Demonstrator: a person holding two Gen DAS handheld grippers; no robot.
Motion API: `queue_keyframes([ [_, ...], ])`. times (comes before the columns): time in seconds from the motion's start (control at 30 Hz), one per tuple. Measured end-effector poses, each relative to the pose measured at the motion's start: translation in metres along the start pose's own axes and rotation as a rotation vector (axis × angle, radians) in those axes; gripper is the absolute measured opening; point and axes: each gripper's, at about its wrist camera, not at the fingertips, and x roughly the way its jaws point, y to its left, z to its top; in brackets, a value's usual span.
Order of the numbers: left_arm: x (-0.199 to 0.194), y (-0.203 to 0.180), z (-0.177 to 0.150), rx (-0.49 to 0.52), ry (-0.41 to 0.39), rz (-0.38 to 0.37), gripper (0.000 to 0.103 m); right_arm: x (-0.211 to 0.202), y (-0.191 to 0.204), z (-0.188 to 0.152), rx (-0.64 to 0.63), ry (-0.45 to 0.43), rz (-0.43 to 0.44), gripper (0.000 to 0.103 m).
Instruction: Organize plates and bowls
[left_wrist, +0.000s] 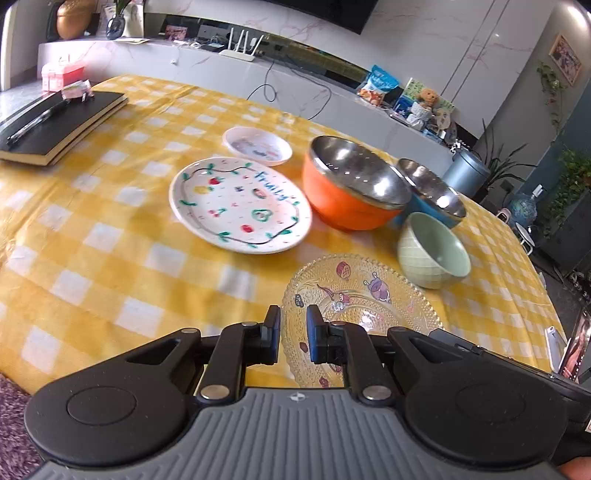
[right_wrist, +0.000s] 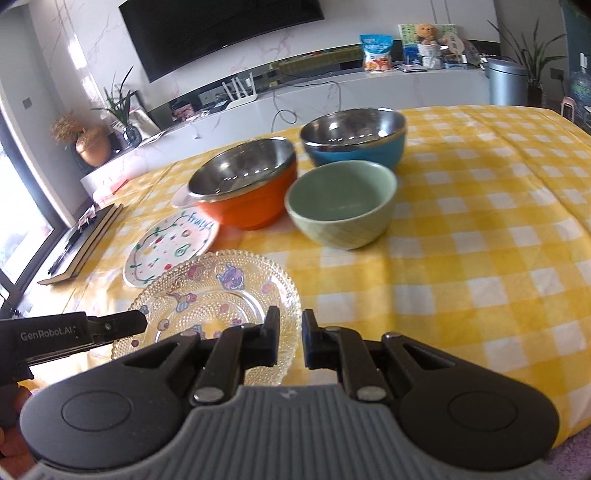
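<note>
Plates and bowls cluster mid-counter. Left wrist view: left tool (left_wrist: 292, 334) fingers nearly together, holding nothing, over glass plate (left_wrist: 364, 299) near the counter (left_wrist: 110, 240) edge; open cloth left. Right wrist view: right tool (right_wrist: 290, 339) nearly closed, holding nothing, at the plate's rim beside green bowl (right_wrist: 341, 206); bare cloth right.

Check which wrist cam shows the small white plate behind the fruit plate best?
Left wrist. The small white plate shows whole there, printed face visible, beyond the fruit plate. In the right wrist view only a sliver peeks from behind the orange bowl.
</note>
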Motion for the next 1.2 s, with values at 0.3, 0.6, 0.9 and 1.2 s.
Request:
queue_keyframes([
  [0.3, 0.006, 0.034, 0.003, -0.084, 0.017, 0.021, 0.016, 0.025, 0.022, -0.003, -0.028, 0.055, 0.029, 0.01],
  [0.6, 0.017, 0.039, 0.0, -0.09, 0.031, 0.014, 0.016, 0.033, 0.025, -0.004, -0.044, 0.071, 0.013, 0.01],
  [0.9, 0.019, 0.04, 0.0, -0.078, 0.02, 0.032, 0.014, 0.038, 0.026, -0.006, -0.053, 0.071, 0.017, 0.01],
  [1.2, 0.018, 0.04, 0.001, -0.094, 0.028, 0.036, 0.015, 0.035, 0.027, -0.008, -0.065, 0.063, 0.018, 0.014],
])
